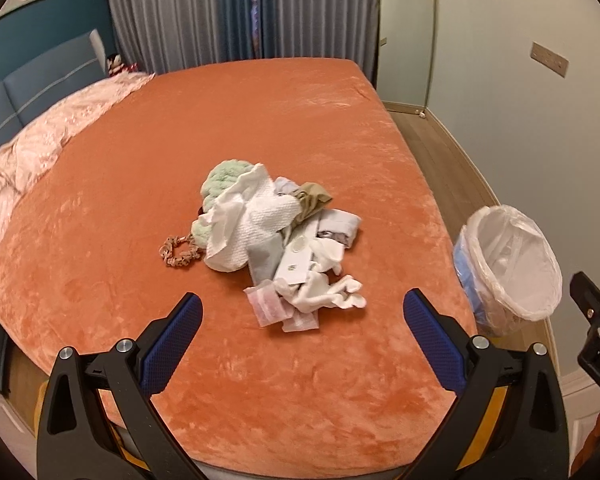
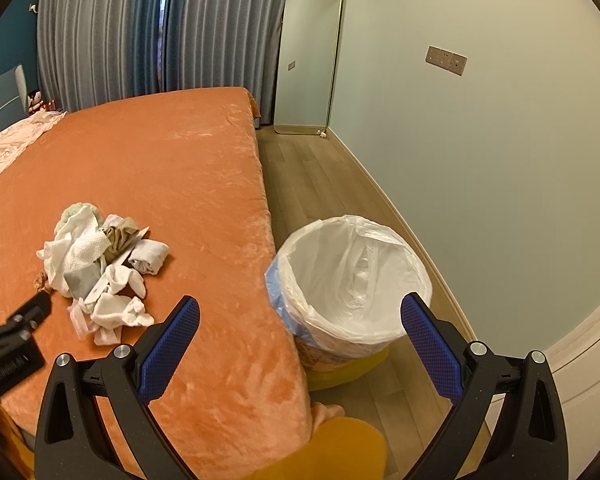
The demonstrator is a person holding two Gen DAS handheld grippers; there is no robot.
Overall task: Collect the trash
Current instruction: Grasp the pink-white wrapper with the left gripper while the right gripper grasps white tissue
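Both the left gripper [image 1: 302, 304] and right gripper [image 2: 300, 308] were spread wide, empty. The trash pile [image 1: 276, 236] lay at twelve o'clock from the left; best pinch one crumpled tissue [image 1: 328, 290] at its near edge, sparing the scrunchie [image 1: 179, 251]. The lined bin [image 2: 354, 280] waited at two o'clock.

We are looking at an orange plush bed cover [image 1: 260, 128] carrying white crumpled tissues [image 1: 256, 220], a pale green fuzzy cloth [image 1: 220, 180] and a pink-striped wrapper [image 1: 266, 304]. We are seeing a white liner showing over a blue trash bin [image 2: 356, 280], while grey pleated curtains [image 2: 112, 28] are hanging behind.

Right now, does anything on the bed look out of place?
Yes: a heap of crumpled tissues, wrappers and cloth bits lies mid-bed on the orange cover, odd there, while the lined bin stands beside the bed.
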